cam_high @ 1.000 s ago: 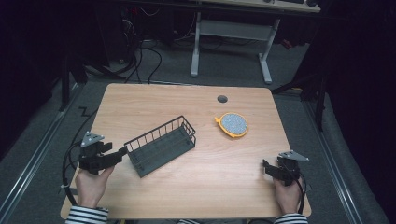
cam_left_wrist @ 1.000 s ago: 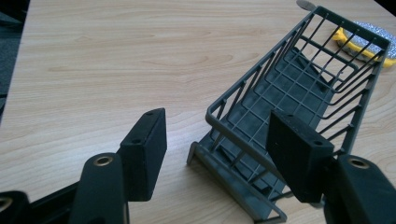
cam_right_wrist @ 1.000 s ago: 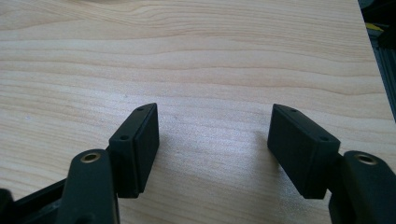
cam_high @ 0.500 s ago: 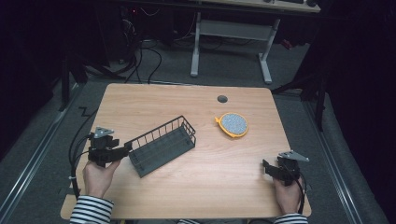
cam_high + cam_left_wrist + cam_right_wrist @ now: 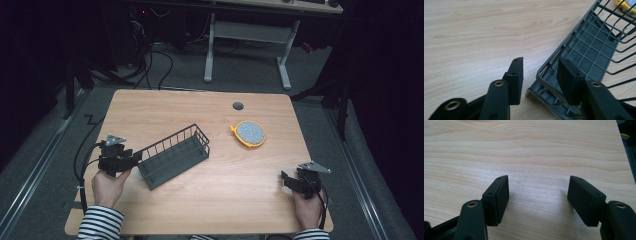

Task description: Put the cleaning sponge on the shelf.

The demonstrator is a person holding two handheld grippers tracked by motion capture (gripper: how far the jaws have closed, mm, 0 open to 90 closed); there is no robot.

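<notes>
Closing our left gripper (image 5: pixel 540 75) around the wire basket (image 5: pixel 175 155) rim, not yet pinching, we are readying a lift while the right gripper (image 5: pixel 539 200) is idling wide open.

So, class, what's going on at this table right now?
A person works a gripper in each hand. The left gripper has its jaws astride the near end wall of the wire basket and has just been closing on it; a gap still shows at one jaw. The right gripper rests open over bare table. A yellow sponge lies beyond the basket.
</notes>
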